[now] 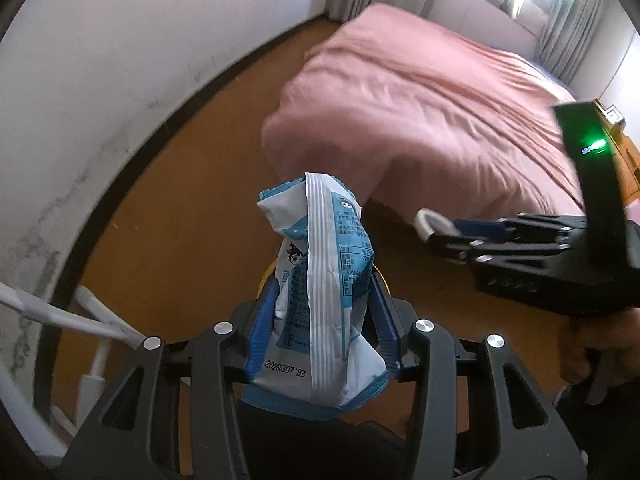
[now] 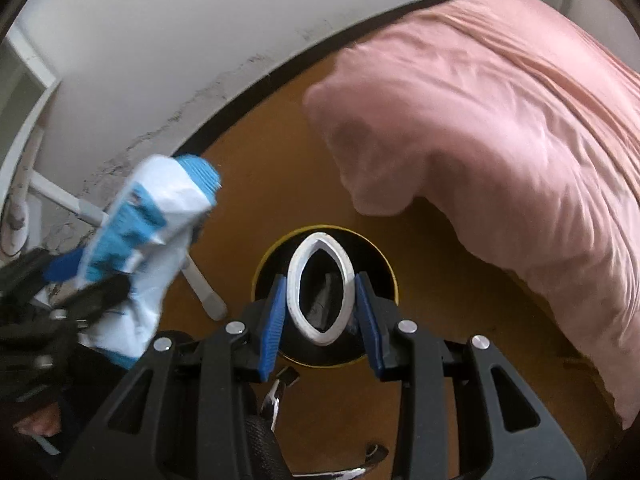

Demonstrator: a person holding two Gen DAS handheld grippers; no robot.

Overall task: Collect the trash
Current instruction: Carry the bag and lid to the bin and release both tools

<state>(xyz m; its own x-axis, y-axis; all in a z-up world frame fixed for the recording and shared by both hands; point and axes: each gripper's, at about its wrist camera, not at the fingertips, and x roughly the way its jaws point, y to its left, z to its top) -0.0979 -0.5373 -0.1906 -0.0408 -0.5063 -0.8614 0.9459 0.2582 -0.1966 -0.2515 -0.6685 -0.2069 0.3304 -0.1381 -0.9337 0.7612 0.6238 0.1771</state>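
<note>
Pinching a blue-and-white snack wrapper (image 1: 320, 300) across its middle, the left gripper (image 1: 322, 320) has its fingers (image 1: 262, 328) closed on the crinkled foil at a middling width. This wrapper looks nearly weightless, soft and slick, so a grip on the flat body beside the back seam seems safer than on the crimped ends. Further right, the right gripper (image 2: 322, 312) squeezes a white ring (image 2: 322, 288) into an oval between narrow fingers; it appears light, springy and thin-walled. Both hang above the wooden floor, the ring directly over a yellow-rimmed bin (image 2: 384, 264) beside the pink bed (image 2: 500, 120).
</note>
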